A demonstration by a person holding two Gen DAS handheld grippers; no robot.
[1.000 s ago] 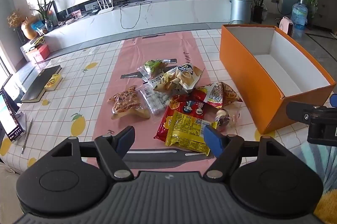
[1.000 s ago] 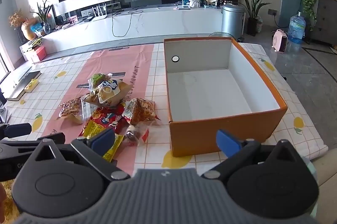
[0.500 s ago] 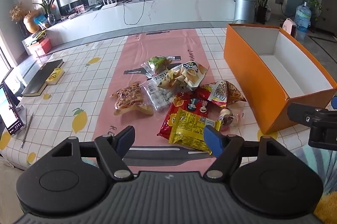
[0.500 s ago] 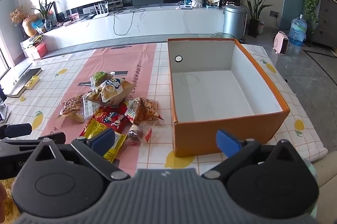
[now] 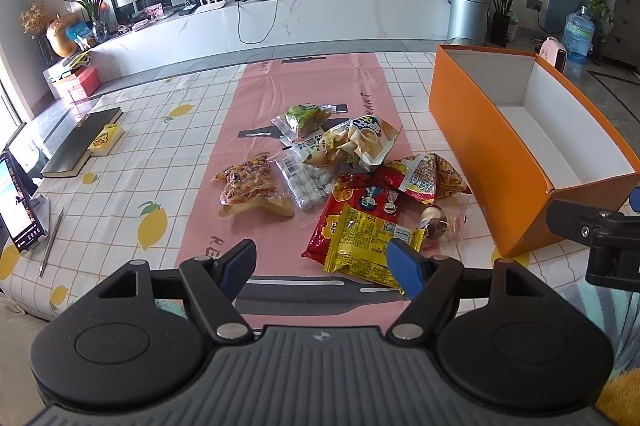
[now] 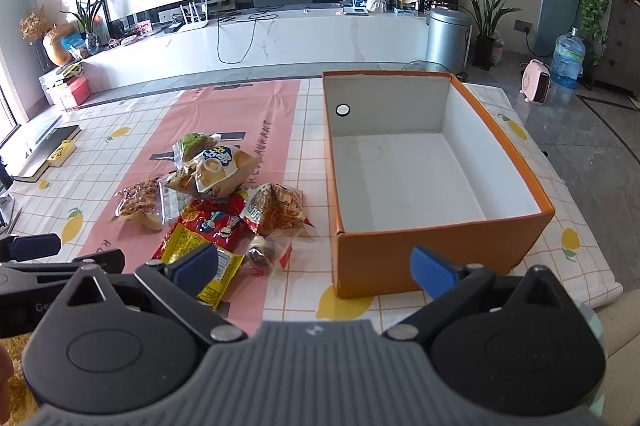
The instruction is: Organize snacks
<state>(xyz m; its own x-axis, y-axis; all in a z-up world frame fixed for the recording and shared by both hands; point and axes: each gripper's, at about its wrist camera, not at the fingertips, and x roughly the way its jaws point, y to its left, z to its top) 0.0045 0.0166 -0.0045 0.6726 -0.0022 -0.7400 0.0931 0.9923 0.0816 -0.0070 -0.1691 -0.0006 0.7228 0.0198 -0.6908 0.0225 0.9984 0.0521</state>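
Observation:
A pile of snack packets lies on the pink runner: a yellow packet [image 5: 366, 240] on a red packet [image 5: 360, 198], an orange-red chips bag [image 5: 430, 174], a beige bag [image 5: 360, 142], a green packet [image 5: 302, 118], a clear bag of white sweets [image 5: 306, 182] and a brown snack bag [image 5: 248, 182]. An empty orange box [image 5: 480, 142] with a white inside stands to their right; it also shows in the right wrist view [image 6: 420, 262]. My left gripper [image 5: 322, 268] is open and empty just in front of the pile. My right gripper [image 6: 314, 266] is open and empty before the box's near left corner.
A black book [image 5: 78, 146] with a yellow item lies at the left of the table, with a phone on a stand [image 5: 18, 204] and a pen [image 5: 50, 242] nearer. The table's far edge faces a white TV bench. A small wrapped chocolate [image 5: 434, 222] lies by the box.
Both grippers have moved slightly forward and upward; the pile and the box sit a little lower in view. Both stay open. Nothing on the table has moved.

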